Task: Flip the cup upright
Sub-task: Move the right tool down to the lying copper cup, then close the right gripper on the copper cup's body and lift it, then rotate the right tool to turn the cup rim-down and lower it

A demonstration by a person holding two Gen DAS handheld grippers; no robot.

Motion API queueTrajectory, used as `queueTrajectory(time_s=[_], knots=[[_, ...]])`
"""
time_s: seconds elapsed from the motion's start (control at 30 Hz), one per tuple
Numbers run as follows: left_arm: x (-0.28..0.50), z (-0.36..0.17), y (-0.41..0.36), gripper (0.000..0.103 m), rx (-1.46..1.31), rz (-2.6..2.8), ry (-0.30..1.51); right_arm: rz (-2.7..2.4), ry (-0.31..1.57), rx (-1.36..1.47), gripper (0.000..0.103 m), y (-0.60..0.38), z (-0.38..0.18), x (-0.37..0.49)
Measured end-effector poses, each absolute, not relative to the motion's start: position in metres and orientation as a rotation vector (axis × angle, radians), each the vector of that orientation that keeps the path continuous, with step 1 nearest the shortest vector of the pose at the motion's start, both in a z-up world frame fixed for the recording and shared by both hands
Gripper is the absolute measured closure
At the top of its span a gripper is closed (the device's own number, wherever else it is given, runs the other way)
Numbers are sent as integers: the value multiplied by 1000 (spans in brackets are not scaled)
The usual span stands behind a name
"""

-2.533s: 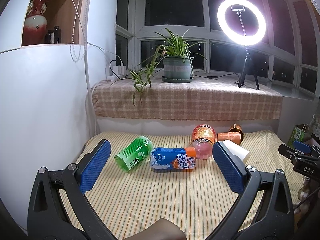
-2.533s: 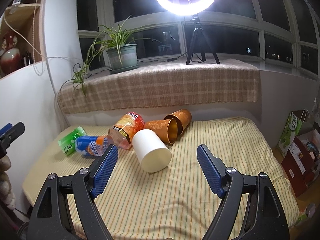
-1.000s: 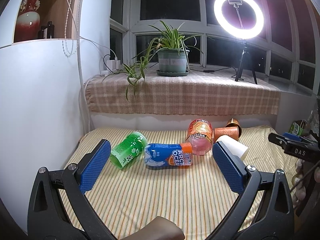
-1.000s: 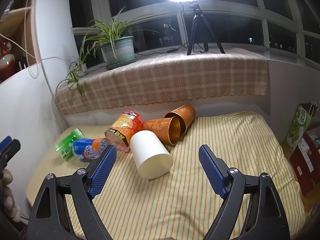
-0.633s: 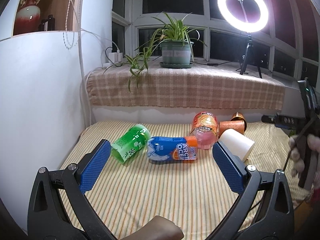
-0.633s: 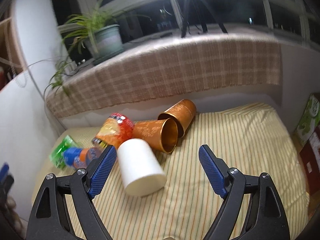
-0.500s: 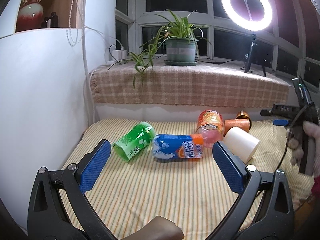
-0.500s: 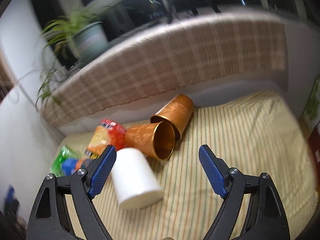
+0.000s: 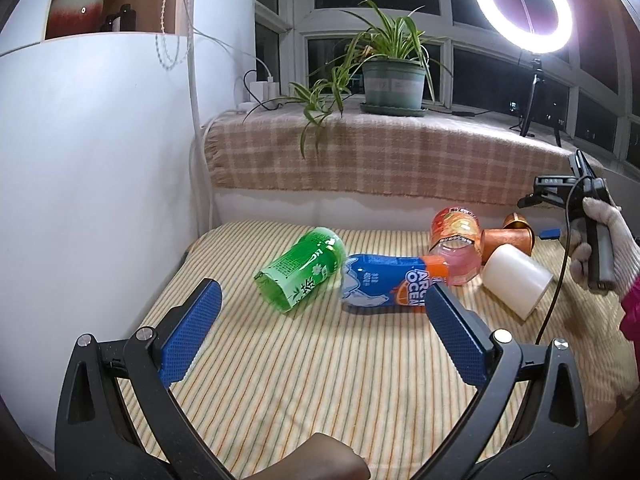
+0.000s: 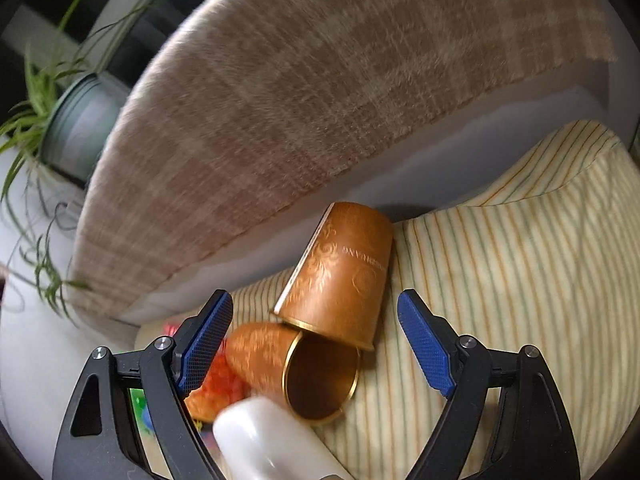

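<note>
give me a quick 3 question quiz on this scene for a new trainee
1. True or false: the white cup stands upright on the striped cloth.
2. Which lies between the green cup and the pink cup? A) blue cup B) plant pot C) ring light
3. Fill in: the right tongs are open, facing two ____-coloured cups.

Key: 1 false, it lies on its side; 2 A; 3 copper.
</note>
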State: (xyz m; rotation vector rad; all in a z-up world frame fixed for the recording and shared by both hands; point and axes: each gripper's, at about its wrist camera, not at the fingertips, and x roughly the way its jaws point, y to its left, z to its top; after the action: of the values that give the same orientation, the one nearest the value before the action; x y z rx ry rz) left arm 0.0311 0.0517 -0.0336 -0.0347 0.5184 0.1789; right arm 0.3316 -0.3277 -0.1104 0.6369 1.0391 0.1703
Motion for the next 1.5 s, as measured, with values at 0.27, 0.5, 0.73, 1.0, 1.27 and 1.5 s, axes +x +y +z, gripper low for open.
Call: queueTrajectory(time_s=[0.27,0.5,0.73,1.0,1.27,1.5], knots=[[33,-35,58,0,-38,192,518,140,1116,746,19,-323,-134,355],[35,-36,58,0,-37,195,527,113,1171,737,35,-313,-155,361],[36,-37,57,0,-31,196,525,128,1150,728,37,-324,-150,363],[32,-35,50,0,-28,185,528,129,1106,707,37,-361,-132,353],[27,-29,41,0,-16,174,515,116,1026,673,37,-397,-96,334],[22,-24,37,0,-21,167,504,270,967,553,37,-399,-48,308]])
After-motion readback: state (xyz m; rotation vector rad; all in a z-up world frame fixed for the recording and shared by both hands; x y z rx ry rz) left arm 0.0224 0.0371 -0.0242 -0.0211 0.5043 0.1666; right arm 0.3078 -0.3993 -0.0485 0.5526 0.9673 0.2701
